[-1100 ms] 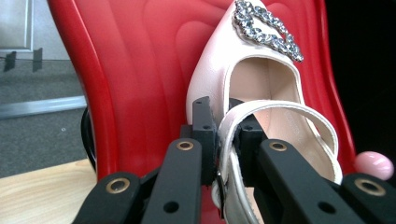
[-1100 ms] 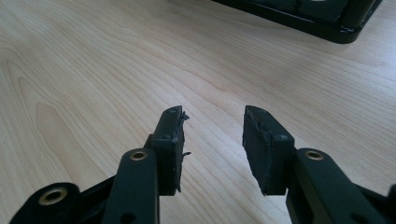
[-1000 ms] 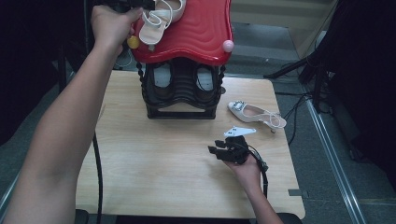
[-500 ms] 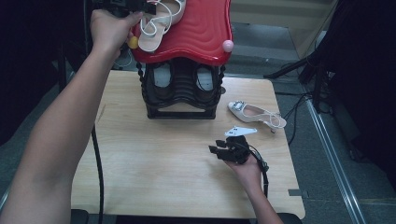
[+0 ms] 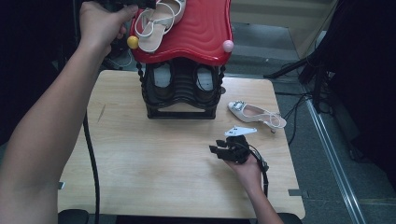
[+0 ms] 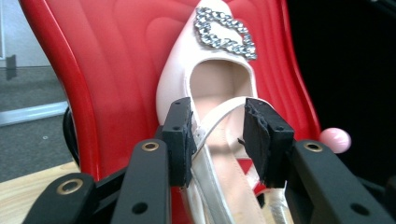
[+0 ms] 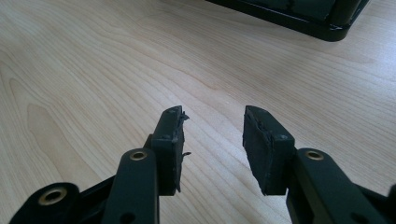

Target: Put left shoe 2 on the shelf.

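A light wooden table (image 5: 140, 186) is set on a grey floor (image 5: 327, 186), a metal rail (image 5: 334, 163) is laid along its right side, black cables (image 5: 299, 109) are strewn nearby, and dark surroundings are seen beyond.

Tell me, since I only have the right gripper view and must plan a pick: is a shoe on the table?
Observer: Yes, one shoe lies on the table, right of the rack and apart from the right gripper.
Operator: Any other?
Observer: A second shoe lies on the rack's red top.
Operator: Is it held?
Observer: No. The left gripper has just been opening; the strap sits between its jaws, unclamped.
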